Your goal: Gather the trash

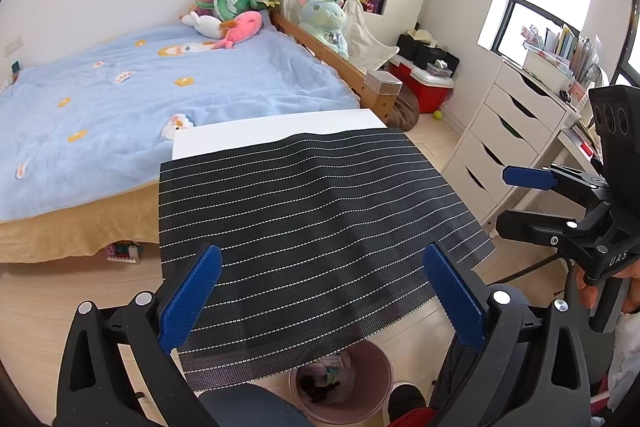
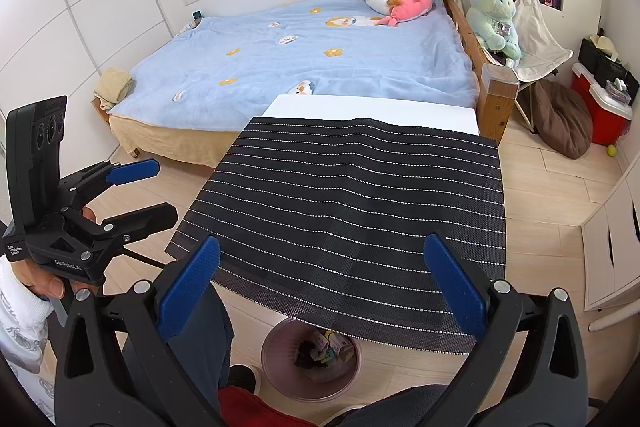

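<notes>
A pink trash bin (image 1: 378, 379) (image 2: 310, 391) stands on the floor under the near edge of the table, partly hidden by the mat. Inside it lies trash (image 1: 325, 385) (image 2: 322, 347): dark scraps and small wrappers. A black mat with white dashed stripes (image 1: 312, 207) (image 2: 360, 195) covers the white table (image 1: 280, 131) (image 2: 360, 111), and nothing lies on it. My left gripper (image 1: 322, 299) (image 2: 164, 189) hovers open over the mat's near edge, holding nothing. My right gripper (image 2: 322, 289) (image 1: 508, 199) is open too, beside the left one, nothing between its blue pads (image 2: 188, 291).
Beyond the table is a bed with a blue blanket (image 1: 160, 87) (image 2: 320, 59) and plush toys (image 1: 228, 15). White drawers (image 1: 504, 131), a red cooler (image 1: 428, 87) and a brown cushion (image 2: 560, 119) line the right side. A person's legs (image 2: 208, 339) stand by the bin.
</notes>
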